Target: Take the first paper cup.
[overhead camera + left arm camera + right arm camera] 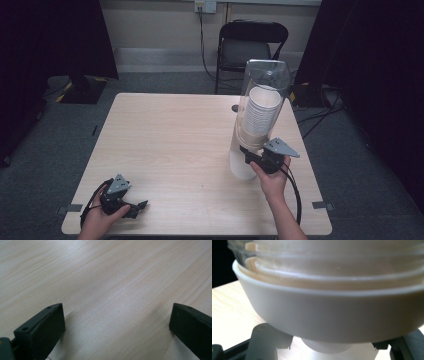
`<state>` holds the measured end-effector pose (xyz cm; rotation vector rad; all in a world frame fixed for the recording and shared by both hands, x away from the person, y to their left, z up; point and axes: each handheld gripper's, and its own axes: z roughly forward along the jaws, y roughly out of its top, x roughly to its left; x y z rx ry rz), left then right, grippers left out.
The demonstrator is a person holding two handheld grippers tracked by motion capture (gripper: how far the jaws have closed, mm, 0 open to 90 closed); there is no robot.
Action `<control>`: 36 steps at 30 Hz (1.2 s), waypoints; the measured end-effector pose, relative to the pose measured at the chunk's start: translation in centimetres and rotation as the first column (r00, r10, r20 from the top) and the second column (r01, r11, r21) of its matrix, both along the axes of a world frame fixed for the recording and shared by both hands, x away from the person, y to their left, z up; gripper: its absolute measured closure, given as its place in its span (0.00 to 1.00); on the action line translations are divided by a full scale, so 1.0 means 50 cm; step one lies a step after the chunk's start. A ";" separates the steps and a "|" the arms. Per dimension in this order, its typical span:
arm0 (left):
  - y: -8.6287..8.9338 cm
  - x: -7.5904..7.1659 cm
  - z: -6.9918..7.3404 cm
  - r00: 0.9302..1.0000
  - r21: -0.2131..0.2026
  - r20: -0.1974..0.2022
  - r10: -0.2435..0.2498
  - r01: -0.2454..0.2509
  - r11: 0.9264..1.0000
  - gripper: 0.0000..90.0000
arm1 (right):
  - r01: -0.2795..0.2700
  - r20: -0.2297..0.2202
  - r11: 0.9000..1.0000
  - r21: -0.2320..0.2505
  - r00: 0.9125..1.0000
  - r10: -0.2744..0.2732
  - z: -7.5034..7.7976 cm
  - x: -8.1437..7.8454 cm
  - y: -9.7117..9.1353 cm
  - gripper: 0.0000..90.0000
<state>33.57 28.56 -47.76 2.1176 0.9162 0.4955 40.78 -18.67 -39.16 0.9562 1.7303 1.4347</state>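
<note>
A tall clear cup dispenser (265, 85) stands at the table's right side, with a stack of white paper cups (260, 115) inside it and a white foot (240, 169). My right gripper (248, 152) is at the dispenser's lower end. In the right gripper view the dispenser's cream collar (332, 315) looms close, and the lowest cup's bottom (327, 348) pokes out below it. The right gripper (332, 347) stands open with one jaw on each side of that cup, a thin gap showing at the left. My left gripper (140, 207) rests open on the table's front left, with bare wood between its fingers (42, 327).
The light wooden table (175, 135) is bare across its middle and left. A black folding chair (250, 45) stands behind the far edge. Dark curtains hang at both sides, and cables run on the floor at the right.
</note>
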 end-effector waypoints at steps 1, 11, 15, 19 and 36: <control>0.000 0.000 0.000 1.000 0.000 0.000 0.001 -0.001 1.000 0.00 | 0.005 0.004 1.000 -0.006 1.000 -0.005 0.000 0.000 0.001 0.38; 0.000 -0.002 0.000 1.000 0.002 0.000 0.007 -0.007 1.000 0.00 | 0.003 0.018 1.000 -0.019 1.000 -0.002 -0.006 0.000 0.001 0.39; 0.000 -0.002 0.000 1.000 0.002 0.000 0.007 -0.007 1.000 0.00 | 0.013 -0.001 0.999 -0.052 1.000 -0.013 -0.011 0.005 0.000 0.41; -0.001 -0.001 0.000 1.000 0.001 -0.002 0.004 -0.004 1.000 0.00 | 0.001 -0.112 0.989 -0.145 0.994 -0.017 -0.085 0.011 -0.005 0.42; -0.001 -0.002 0.000 1.000 0.000 -0.002 0.009 -0.009 1.000 0.00 | -0.063 -0.266 0.963 -0.262 0.964 -0.010 -0.121 -0.010 -0.078 0.40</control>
